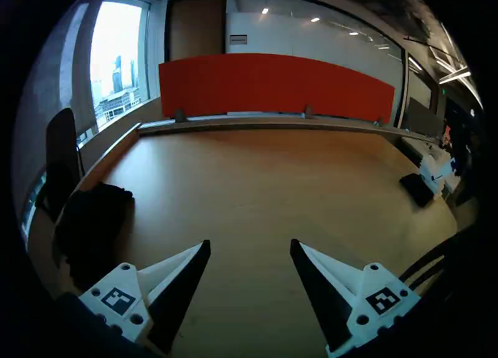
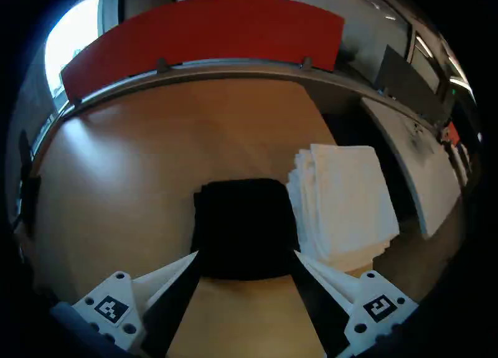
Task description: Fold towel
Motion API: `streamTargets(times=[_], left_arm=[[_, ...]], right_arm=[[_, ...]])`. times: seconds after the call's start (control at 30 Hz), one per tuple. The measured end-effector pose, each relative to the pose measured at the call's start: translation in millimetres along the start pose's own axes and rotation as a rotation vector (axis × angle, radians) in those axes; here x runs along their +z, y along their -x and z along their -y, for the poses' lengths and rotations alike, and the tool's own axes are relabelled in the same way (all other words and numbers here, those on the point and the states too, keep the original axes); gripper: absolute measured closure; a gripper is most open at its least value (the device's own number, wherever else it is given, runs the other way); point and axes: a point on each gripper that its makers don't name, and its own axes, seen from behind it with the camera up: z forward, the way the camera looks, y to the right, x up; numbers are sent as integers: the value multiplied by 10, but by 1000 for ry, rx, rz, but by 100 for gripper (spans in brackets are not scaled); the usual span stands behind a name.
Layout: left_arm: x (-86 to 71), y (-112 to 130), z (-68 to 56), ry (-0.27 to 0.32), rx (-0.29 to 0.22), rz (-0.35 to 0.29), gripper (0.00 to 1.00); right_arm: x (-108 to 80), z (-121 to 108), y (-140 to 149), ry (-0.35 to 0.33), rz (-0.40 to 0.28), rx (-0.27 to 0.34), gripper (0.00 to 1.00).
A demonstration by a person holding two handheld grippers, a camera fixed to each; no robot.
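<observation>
In the right gripper view, a black towel point(image 2: 244, 224), folded into a neat square, lies flat on the wooden table point(image 2: 137, 171). My right gripper point(image 2: 246, 255) is open just over the towel's near edge, one fingertip at each near corner, and nothing is pinched. A stack of folded white towels point(image 2: 345, 202) sits right beside the black one. In the left gripper view, my left gripper point(image 1: 249, 244) hangs open over bare wood. A crumpled heap of black cloth point(image 1: 93, 224) lies to its left near the table edge. The folded black towel point(image 1: 417, 188) and the white stack point(image 1: 437, 170) show far right.
A red divider panel point(image 1: 274, 84) runs along the table's far edge point(image 1: 261, 126). A dark chair point(image 1: 62, 152) stands past the left edge by a window. A lighter table point(image 2: 411, 165) stands beyond a dark gap to the right of the white stack.
</observation>
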Motion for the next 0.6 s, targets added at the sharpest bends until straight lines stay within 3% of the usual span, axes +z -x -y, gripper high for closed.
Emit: streamTargets(times=[0.3, 0.6], left_arm=[[42, -97, -22, 6, 3, -13, 5], [72, -179, -31, 9, 9, -26, 5]], right_arm=[[-203, 230, -386, -9, -190, 32, 2], [-548, 437, -846, -24, -424, 45, 3]])
